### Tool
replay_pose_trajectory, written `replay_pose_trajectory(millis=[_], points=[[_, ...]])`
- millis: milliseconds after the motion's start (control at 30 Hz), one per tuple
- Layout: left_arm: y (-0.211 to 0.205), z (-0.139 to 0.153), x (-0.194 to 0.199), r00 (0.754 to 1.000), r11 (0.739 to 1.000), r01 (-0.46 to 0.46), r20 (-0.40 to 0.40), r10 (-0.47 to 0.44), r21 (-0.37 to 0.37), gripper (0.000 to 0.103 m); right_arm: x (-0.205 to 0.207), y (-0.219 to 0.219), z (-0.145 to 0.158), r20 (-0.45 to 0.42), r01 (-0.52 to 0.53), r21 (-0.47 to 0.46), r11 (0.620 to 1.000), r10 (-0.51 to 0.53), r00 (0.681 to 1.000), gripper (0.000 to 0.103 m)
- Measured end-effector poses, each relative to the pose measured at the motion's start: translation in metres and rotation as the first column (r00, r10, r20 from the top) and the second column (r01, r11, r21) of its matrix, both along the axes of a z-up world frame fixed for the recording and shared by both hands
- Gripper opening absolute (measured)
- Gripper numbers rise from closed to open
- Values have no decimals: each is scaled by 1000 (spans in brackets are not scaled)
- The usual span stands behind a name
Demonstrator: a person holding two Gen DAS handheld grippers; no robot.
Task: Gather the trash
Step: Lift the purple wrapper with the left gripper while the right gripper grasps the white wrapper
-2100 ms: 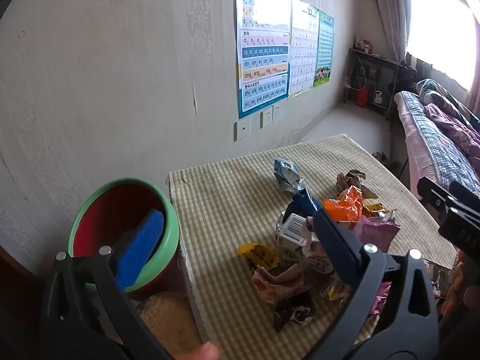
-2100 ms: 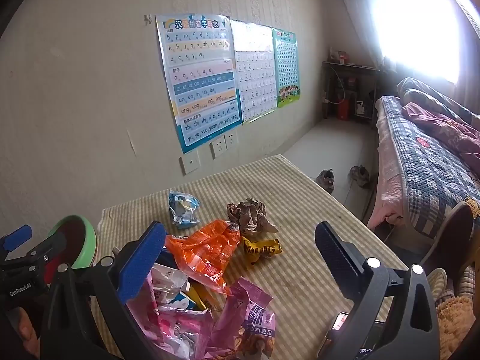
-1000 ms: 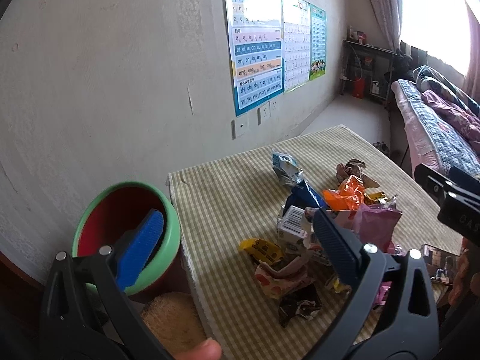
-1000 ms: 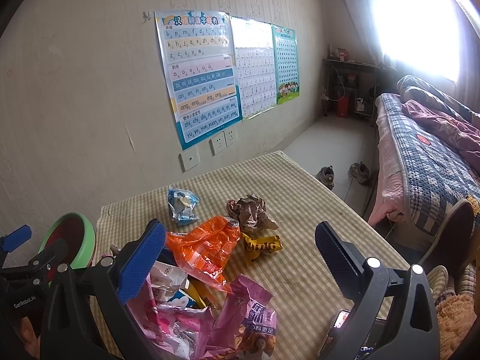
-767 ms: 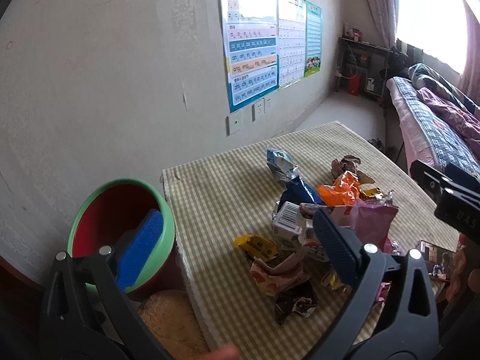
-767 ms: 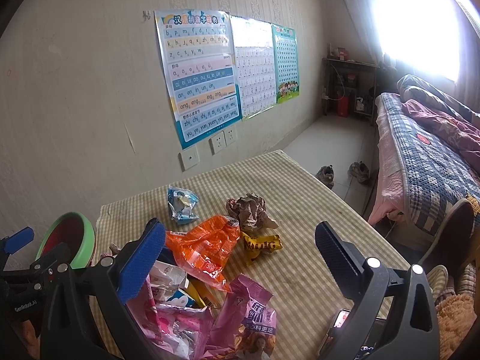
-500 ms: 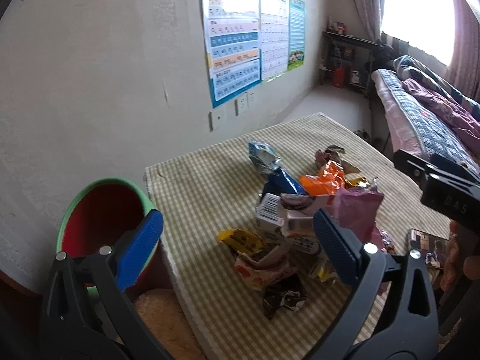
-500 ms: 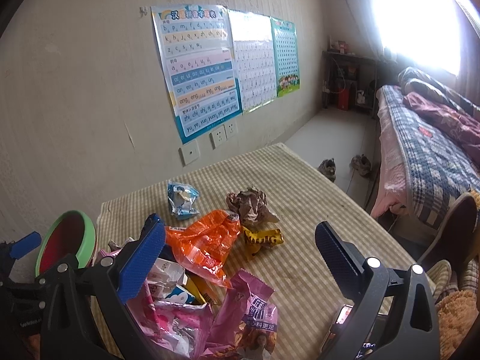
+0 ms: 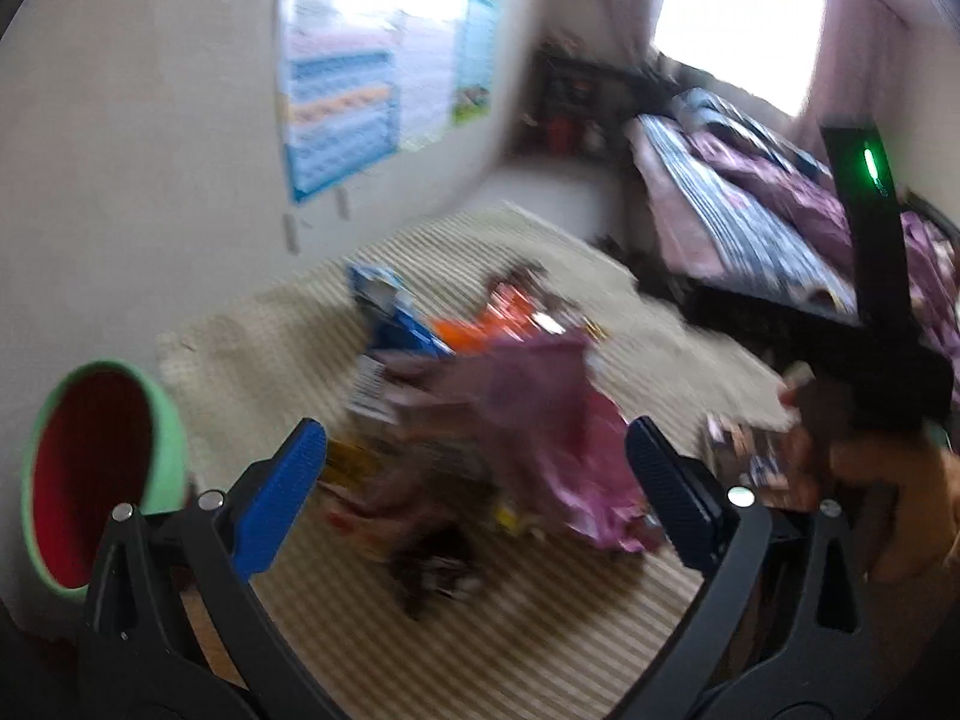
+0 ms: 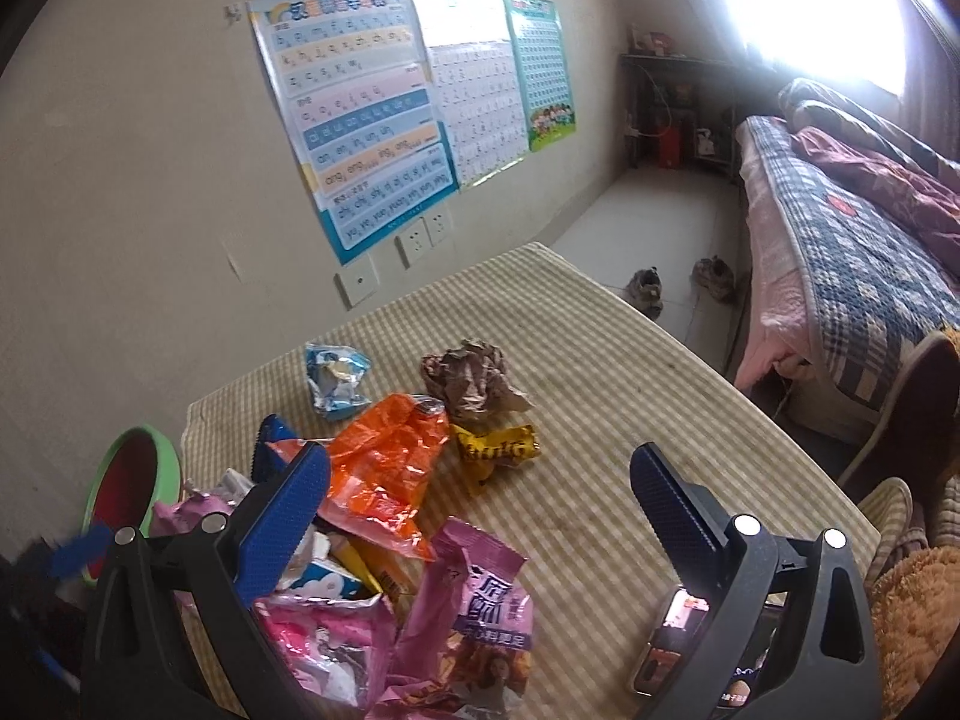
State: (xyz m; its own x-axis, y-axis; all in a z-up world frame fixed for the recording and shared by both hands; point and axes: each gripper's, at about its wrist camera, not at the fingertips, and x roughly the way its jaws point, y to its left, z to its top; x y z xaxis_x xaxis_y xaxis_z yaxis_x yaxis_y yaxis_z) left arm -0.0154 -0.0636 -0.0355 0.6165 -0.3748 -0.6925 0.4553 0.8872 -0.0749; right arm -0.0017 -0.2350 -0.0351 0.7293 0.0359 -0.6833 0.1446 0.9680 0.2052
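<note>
While the left gripper has swung from the bin toward the wrappers heaped on the table (blurred, probably mid-sweep), both it and the right gripper gape wide, empty; collecting hasn't started.

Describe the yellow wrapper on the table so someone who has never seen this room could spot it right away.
Start at the table with the checked cloth, under the wall posters. Trash is heaped on its near left side. The yellow wrapper lies at the heap's right edge, just in front of the crumpled brown paper ball and right of the orange bag; it is the only small twisted yellow piece with dark lettering.
</note>
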Motion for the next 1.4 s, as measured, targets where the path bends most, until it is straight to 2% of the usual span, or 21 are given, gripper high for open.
replay_pose_trajectory(millis=[100,133,200,267,300,333,400,533,700,800,933,1133,1233,1400], points=[[-25,-22,7,995,996,76,-66,-72,56,97,2,-6,-2,-21,11,13,1000,-10,1000,96],[-31,-28,9,993,994,88,-79,-84,61,94,2,-8,-4,-27,11,19,1000,-10,1000,96],[-40,-36,13,989,992,105,-107,-97,64,81,4,-10,-6,-40,10,31,999,-9,999,96],[-43,-42,21,985,992,107,-142,-97,69,60,6,-13,-11,-66,10,51,999,-7,998,96],[-44,-46,25,983,993,102,-160,-91,63,53,7,-14,-13,-77,10,60,998,-5,997,96],[-43,-49,28,980,994,91,-182,-80,56,37,8,-14,-16,-92,7,70,997,0,996,96],[-34,-52,34,975,997,61,-215,-52,37,31,8,-14,-20,-110,2,88,996,8,994,96],[-17,-41,29,979,1000,26,-204,-27,-6,28,10,-15,-27,-139,2,125,992,16,990,96],[0,-11,18,994,999,30,-106,-32,-18,28,12,-20,-38,-181,16,187,982,19,983,96],[16,0,21,996,999,-7,-89,3,-36,28,12,-20,-41,-181,10,212,977,29,983,95],[42,8,28,992,994,-88,-94,83,-59,28,13,-9,-37,-136,-54,223,973,86,987,91],[74,5,33,978,981,-182,-120,173,-69,28,20,23,-32,-131,-186,77,980,195,972,91],[82,2,37,971,976,-206,-136,195,-72,28,23,29,-39,-133,-207,114,972,221,966,91],[82,-3,39,969,975,-206,-155,193,-77,28,31,28,-48,-135,-181,172,968,205,969,91]])
